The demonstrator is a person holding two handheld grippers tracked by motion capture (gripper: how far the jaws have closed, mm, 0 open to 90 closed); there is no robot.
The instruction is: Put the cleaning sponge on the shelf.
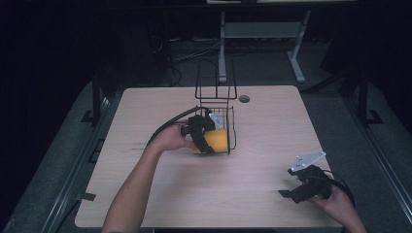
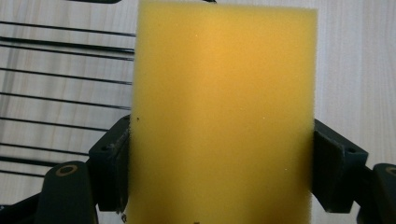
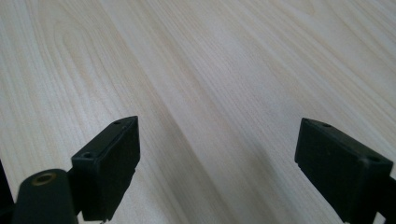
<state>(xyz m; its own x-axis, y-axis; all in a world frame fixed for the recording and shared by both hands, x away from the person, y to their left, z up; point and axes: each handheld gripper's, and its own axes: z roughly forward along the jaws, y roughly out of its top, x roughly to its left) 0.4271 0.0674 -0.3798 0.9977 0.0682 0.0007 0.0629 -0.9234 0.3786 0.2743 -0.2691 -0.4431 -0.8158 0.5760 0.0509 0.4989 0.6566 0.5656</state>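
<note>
Surface: pale wood-grain table [image 1: 243, 174], rounded corners, cable hole near its far edge.
Room: dark; grey floor, desk legs beyond the far edge.
Sponge [image 2: 224, 116]: yellow, at table centre, against a black wire basket [image 1: 224, 121].
Left gripper [image 1: 206, 141]: jaws clamped on the sponge.
Right gripper [image 3: 217, 158]: jaws apart, near the right front corner.

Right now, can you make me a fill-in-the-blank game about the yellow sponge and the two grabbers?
1. The left gripper is shut on a sponge whose colour is ____.
2. The black basket next to the sponge is made of ____.
3. The right gripper holds nothing, and its jaws stand ____.
4. Everything rests on a table whose top looks like light ____.

Missing words: yellow; wire; open; wood
</note>
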